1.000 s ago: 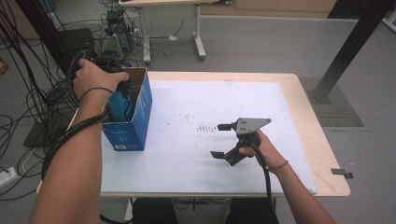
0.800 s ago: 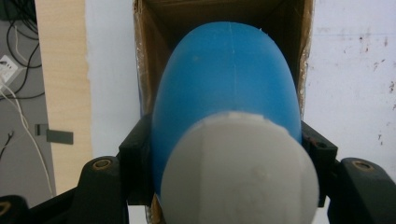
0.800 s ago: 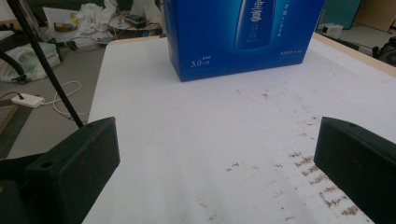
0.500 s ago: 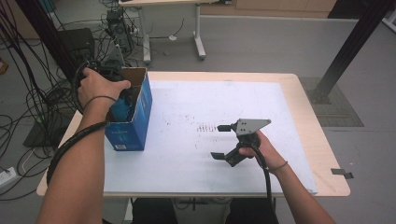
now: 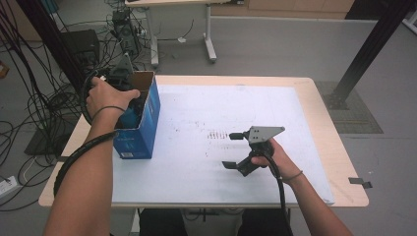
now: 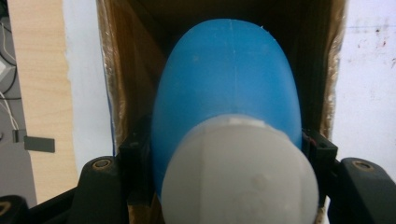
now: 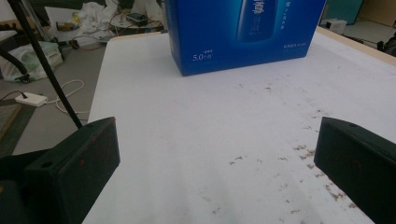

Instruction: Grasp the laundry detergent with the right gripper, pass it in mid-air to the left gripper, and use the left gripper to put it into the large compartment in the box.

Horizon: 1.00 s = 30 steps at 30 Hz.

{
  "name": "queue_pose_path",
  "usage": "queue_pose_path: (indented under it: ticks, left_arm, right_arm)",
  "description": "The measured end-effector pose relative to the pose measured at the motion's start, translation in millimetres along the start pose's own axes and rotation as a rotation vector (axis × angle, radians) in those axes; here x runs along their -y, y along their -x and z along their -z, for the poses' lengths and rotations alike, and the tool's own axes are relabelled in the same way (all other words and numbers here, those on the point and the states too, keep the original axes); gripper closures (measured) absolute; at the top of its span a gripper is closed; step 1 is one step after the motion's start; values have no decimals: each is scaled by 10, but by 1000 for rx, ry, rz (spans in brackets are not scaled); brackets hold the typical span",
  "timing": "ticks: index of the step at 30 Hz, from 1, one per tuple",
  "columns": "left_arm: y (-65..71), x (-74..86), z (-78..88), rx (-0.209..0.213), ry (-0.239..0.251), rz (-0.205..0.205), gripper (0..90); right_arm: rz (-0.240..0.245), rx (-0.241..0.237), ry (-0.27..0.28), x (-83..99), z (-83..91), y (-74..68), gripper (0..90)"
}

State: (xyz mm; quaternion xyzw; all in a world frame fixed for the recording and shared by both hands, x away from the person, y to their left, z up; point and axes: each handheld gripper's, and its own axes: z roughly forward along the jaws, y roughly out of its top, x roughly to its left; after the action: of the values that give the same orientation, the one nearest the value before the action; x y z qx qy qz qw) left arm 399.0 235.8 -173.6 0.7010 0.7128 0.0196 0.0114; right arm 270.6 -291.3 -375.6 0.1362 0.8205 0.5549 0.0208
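A blue cardboard box [image 5: 142, 132] stands open-topped at the left of the table. My left gripper [image 6: 229, 154] is shut on a blue bottle [image 6: 229, 79] with a white cap [image 6: 240, 172], its black pads [image 6: 135, 163] pressing on both sides of the bottle. The bottle points down into the box's brown inside. From above, the left hand [image 5: 105, 96] sits over the box mouth, with the bottle's blue [image 5: 129, 117] showing inside it. My right gripper [image 5: 232, 150] rests on the white sheet at centre right, open, with nothing between its jaws. It faces the box [image 7: 243, 32].
A white sheet [image 5: 221, 108] covers most of the wooden table [image 5: 339, 162] and carries small brown specks near the middle. Cables and equipment lie on the floor left of the table. Another table's legs stand behind it, and a black post rises at the right.
The left hand has sunk, taking the blue bottle deeper into the box. The right gripper has stayed where it was.
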Motion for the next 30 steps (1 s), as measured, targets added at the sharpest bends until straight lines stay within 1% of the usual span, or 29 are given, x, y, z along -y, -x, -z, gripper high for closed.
queue_pose_path:
  ticks: [5, 7, 10, 11, 13, 15, 17, 20, 29, 30]
  left_arm:
    - [3, -5, -69, -9, -14, -7, 378]
    - [-20, 8, -105, -2, -15, 1, 378]
    - [-29, 13, -147, 3, -19, -2, 378]
    - [-26, 28, -157, 1, -12, -4, 378]
    - [-33, 34, -153, 3, -9, 1, 378]
    - [-29, 33, -147, 2, -10, -3, 378]
    - [-30, 25, -149, 3, -18, -2, 377]
    - [-20, 51, -162, 1, -8, -1, 377]
    - [-30, 64, -162, 3, -11, -1, 377]
    - [-30, 74, -166, 3, -6, 0, 377]
  right_arm:
    - [-3, 5, -3, 7, -1, -6, 3]
    - [-6, 2, -3, 11, -5, -3, 3]
    - [-8, 1, -3, 14, -11, -5, 3]
    - [-7, 1, -3, 15, -14, -6, 3]
    - [-9, 0, -5, 18, -23, -5, 3]
    - [-9, 2, -8, 15, -25, -10, 3]
    - [-9, -1, -7, 19, -27, -7, 3]
    - [-5, 0, -2, 18, -30, -13, 3]
    - [-10, -3, -6, 22, -40, -20, 3]
    - [-10, -2, -9, 22, -44, -24, 3]
